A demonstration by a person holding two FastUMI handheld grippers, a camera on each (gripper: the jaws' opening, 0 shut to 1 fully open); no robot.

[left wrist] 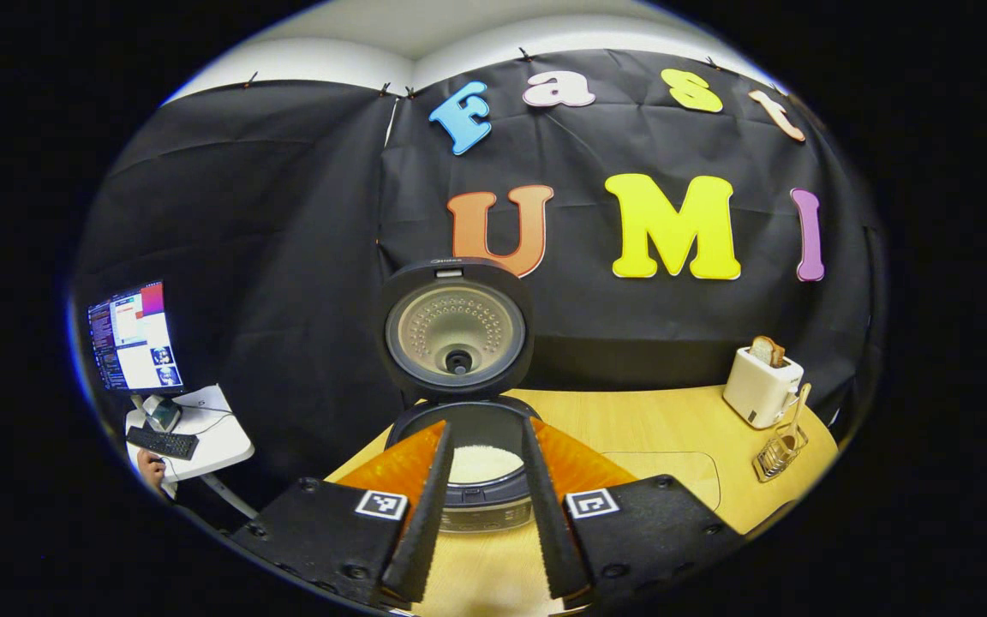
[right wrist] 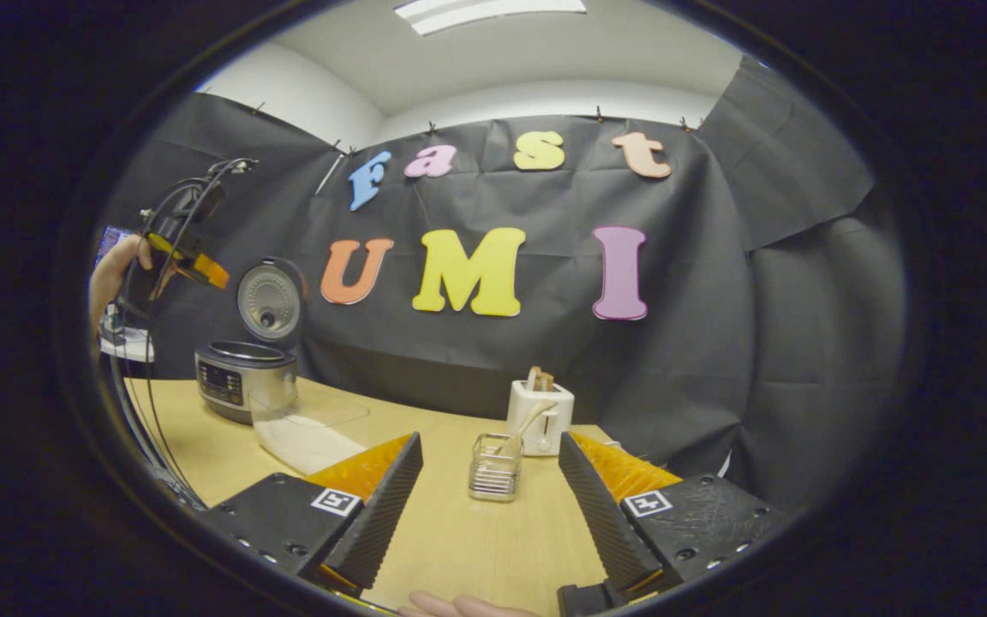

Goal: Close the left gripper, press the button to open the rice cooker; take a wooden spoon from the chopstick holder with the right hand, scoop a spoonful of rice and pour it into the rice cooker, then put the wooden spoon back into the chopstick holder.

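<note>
The cooker (left wrist: pixel 457 403) stood with its lid (left wrist: pixel 457 330) up, so the button step looked done; fetching the spoon (right wrist: pixel 529 422) came next. The left gripper (left wrist: pixel 485 523), spread, hung over the pot. The right gripper (right wrist: pixel 489 514), spread and empty, faced the holder (right wrist: pixel 494 467) on the counter (right wrist: pixel 459 548), spoon handle leaning out. Reaching in called for a narrow pinch; the toaster (right wrist: pixel 541 417) just behind and the rice tub (right wrist: pixel 309 437) nearby crowded it.

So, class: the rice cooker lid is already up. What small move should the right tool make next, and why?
Probably move the right tool forward to the wooden spoon and close on its handle. The rice cooker stands open, the spoon sits untouched in the chopstick holder straight ahead, and the tool's fingers are spread wide with nothing between them.
</note>
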